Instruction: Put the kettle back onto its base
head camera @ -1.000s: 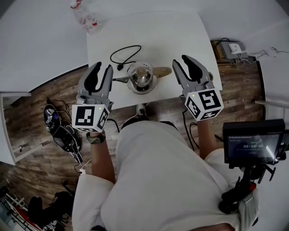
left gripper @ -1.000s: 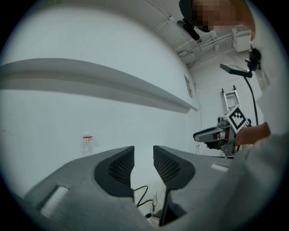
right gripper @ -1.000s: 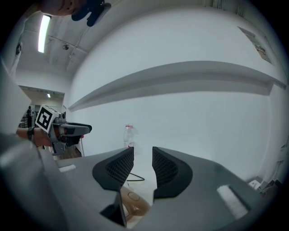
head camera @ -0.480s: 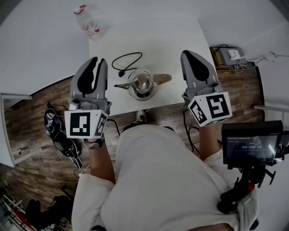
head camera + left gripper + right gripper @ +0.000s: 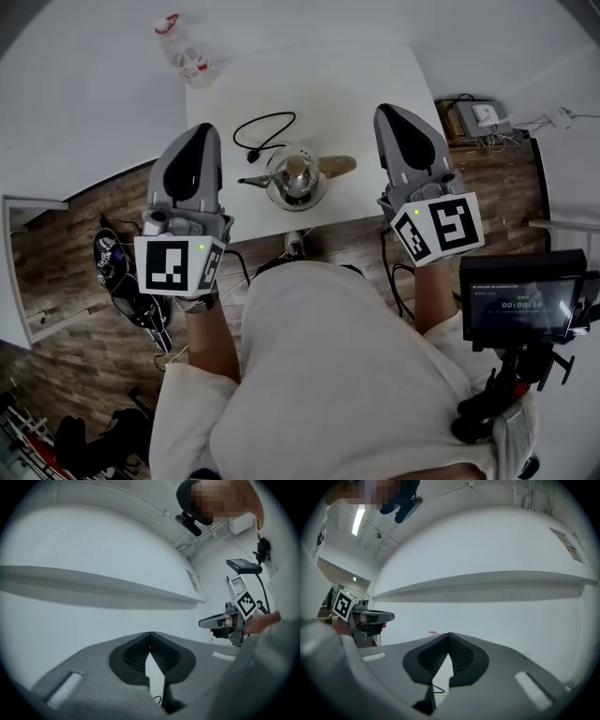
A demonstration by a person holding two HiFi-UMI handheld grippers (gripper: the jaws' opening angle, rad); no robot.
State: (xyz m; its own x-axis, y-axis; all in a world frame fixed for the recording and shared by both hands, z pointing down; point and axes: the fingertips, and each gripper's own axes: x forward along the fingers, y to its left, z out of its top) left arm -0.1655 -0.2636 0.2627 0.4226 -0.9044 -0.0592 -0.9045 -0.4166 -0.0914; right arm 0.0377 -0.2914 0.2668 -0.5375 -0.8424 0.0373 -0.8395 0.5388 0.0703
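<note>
A shiny steel kettle (image 5: 295,176) with a wooden handle (image 5: 337,167) stands on the white table (image 5: 375,75), its spout pointing left. A round rim shows under it; I cannot tell whether that is the base. A black cord (image 5: 262,127) loops behind it. My left gripper (image 5: 197,131) is held above the table's left edge, left of the kettle, shut and empty. To the kettle's right my right gripper (image 5: 394,112) is also shut on nothing. Each gripper view shows its own tips, left (image 5: 150,633) and right (image 5: 449,634), meeting with nothing between, and the other gripper alongside.
A clear plastic bottle (image 5: 183,42) with a red label lies at the table's far left corner. A small screen on a stand (image 5: 520,300) is at my right. Boxes and cables (image 5: 473,108) lie on the wooden floor to the right, dark gear (image 5: 122,272) to the left.
Both grippers have risen toward the camera and their jaws have gone from wide open to shut. The kettle and cord have not moved.
</note>
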